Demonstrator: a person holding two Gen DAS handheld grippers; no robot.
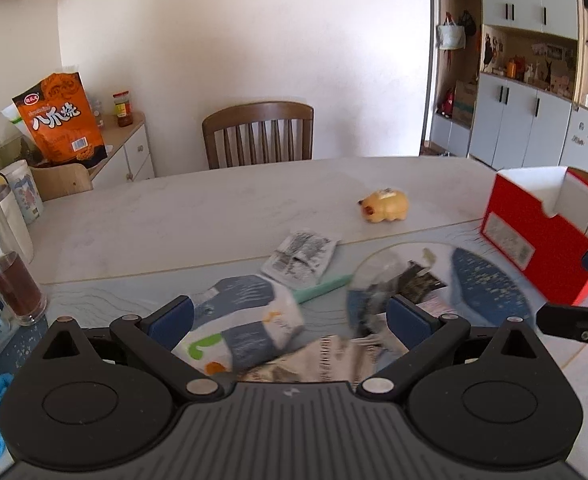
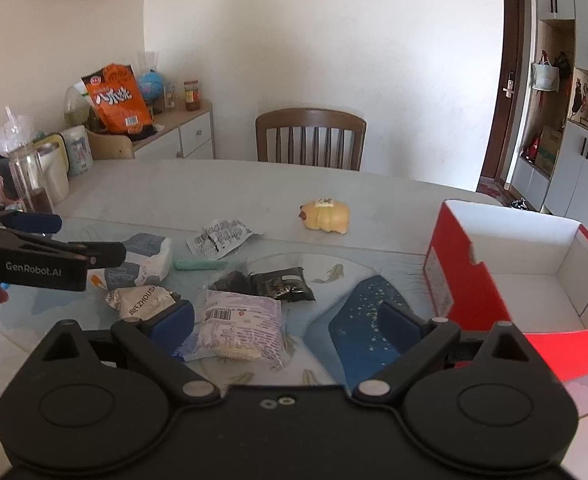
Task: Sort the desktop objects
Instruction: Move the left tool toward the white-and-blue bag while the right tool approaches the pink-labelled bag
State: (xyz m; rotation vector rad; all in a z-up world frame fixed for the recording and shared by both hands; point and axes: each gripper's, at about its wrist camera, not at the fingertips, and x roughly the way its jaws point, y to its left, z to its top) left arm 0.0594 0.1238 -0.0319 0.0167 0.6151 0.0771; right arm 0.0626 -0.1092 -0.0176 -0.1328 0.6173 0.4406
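Observation:
My left gripper [image 1: 289, 320] is open above a white and blue-grey packet [image 1: 249, 320] and a crumpled silver wrapper [image 1: 318, 356]. A green pen [image 1: 322, 288] and a printed sachet [image 1: 302, 258] lie just beyond them. My right gripper [image 2: 287, 320] is open too, low over a pale pink packet [image 2: 241, 328], with a black packet [image 2: 281, 284] behind it. A yellow pig toy [image 2: 328, 216] stands further back on the table. The open red box [image 2: 514, 272], white inside, sits at the right with nothing visible in it.
At the table's left edge stand a glass jar [image 1: 9, 272] of brown liquid and other containers. Behind them an orange snack bag [image 1: 61, 116] sits on a sideboard. A wooden chair [image 1: 257, 136] is at the far side. A blue mat [image 2: 358, 320] lies under the packets.

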